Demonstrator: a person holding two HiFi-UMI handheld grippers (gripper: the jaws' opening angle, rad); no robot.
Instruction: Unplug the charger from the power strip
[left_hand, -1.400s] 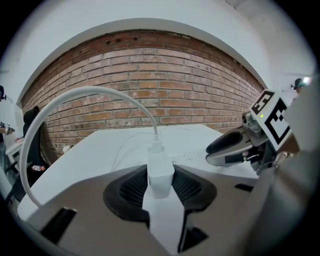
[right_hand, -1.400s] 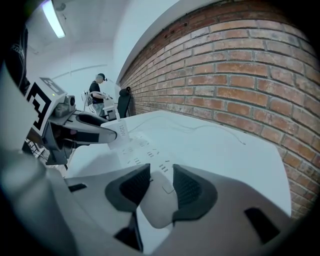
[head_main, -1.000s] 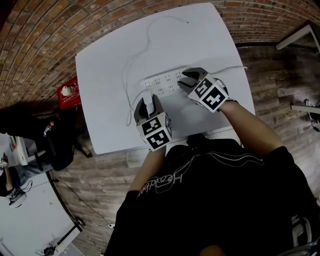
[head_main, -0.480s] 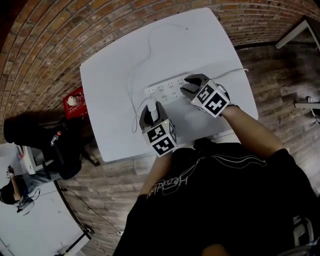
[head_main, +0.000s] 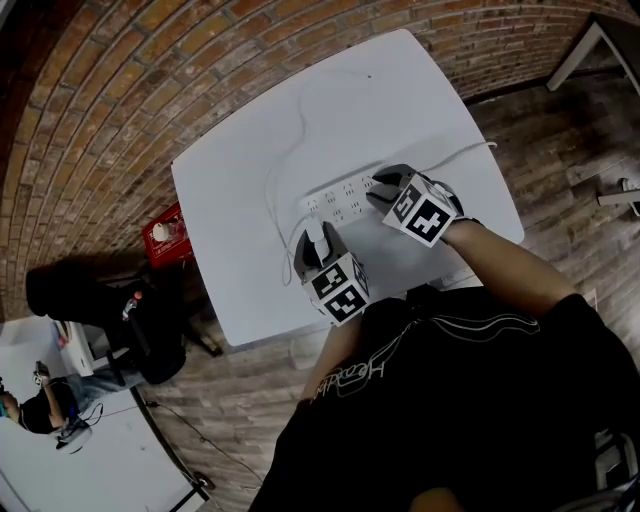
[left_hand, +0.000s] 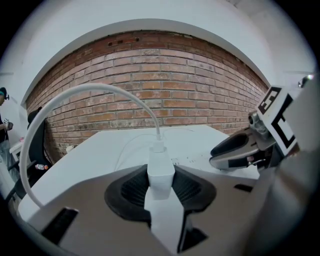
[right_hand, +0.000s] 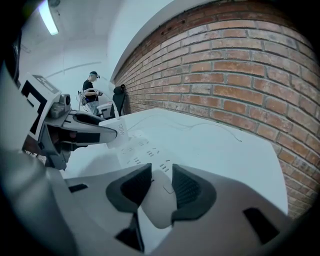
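White charger (head_main: 315, 230) pinched in the left gripper (head_main: 317, 246), power strip (head_main: 345, 192) braced by the right gripper (head_main: 385, 190).
At the middle of the head view, on the white table (head_main: 250, 150), the right gripper straddles the strip's right end, most likely to pin it down so only the plug comes away. Its jaws have just been closing, and in the right gripper view the strip's rounded end fills the gap between the ribbed pads, which look pressed to its sides. The left gripper, just below the strip's left end, is clamped at a middling width on the charger body, its cable (left_hand: 60, 107) arching up and left. The charger appears lifted clear of the sockets, though the prongs are hidden.
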